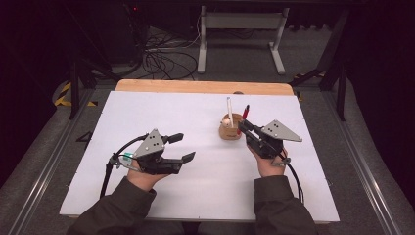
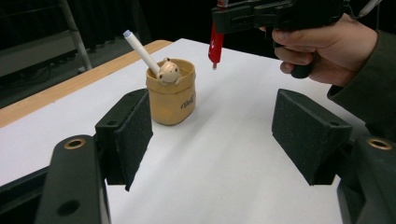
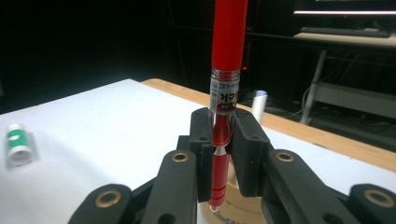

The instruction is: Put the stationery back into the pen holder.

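Right gripper point(image 3: 223, 154) clamped on red pen point(image 3: 228, 60)

Olive sleeves point(image 1: 122, 203); black tools with grey plates point(image 1: 280, 131).

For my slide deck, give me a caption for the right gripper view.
Right gripper clamps an upright red pen above the tan holder.

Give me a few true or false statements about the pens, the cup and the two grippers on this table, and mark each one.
1. The right gripper is shut on the red pen. True.
2. The left gripper holds the white pen. False: its fingers stand open with nothing between them, and that pen leans in the cup.
3. The red pen hangs upright above the cup. True.
4. The cup lies on its side. False: it stands upright on the table.
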Motion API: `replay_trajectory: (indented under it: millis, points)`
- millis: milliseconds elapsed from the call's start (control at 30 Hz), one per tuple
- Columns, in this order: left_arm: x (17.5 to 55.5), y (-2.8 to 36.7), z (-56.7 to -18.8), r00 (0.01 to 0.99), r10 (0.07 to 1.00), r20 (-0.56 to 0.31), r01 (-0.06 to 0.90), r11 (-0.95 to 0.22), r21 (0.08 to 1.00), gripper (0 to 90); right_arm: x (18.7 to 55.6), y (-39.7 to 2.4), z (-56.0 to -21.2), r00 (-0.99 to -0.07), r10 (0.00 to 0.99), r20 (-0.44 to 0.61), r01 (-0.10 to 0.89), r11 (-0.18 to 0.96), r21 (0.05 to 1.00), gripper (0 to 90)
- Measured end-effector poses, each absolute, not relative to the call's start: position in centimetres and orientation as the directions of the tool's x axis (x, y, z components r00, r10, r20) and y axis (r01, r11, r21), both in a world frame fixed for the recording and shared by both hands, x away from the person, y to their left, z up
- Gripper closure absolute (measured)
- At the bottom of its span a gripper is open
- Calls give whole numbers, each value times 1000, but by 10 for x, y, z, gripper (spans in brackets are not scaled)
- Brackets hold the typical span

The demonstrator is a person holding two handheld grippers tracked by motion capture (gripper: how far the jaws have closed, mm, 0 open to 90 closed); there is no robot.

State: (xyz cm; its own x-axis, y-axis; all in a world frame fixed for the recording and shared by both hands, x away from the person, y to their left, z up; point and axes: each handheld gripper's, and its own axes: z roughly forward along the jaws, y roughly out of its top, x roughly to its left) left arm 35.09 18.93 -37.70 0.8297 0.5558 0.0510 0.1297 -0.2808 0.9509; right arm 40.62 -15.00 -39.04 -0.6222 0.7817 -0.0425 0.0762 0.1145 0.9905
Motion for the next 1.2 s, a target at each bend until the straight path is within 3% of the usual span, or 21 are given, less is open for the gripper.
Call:
replay_trajectory:
  millis: [633,900,1200]
  points:
    - [341,230,-377,782,622,41,136,-234,963,272,426,-158,-391,-502,862,-75,22,100,995,798]
    - [342,239,-378,771,636,40,140,-230,963,270,443,-147,-394,-503,858,-105,-1,122,993,798]
    - [342,244,-376,765,643,33,141,-217,966,270,467,-133,-409,-511,853,-109,42,151,988,797]
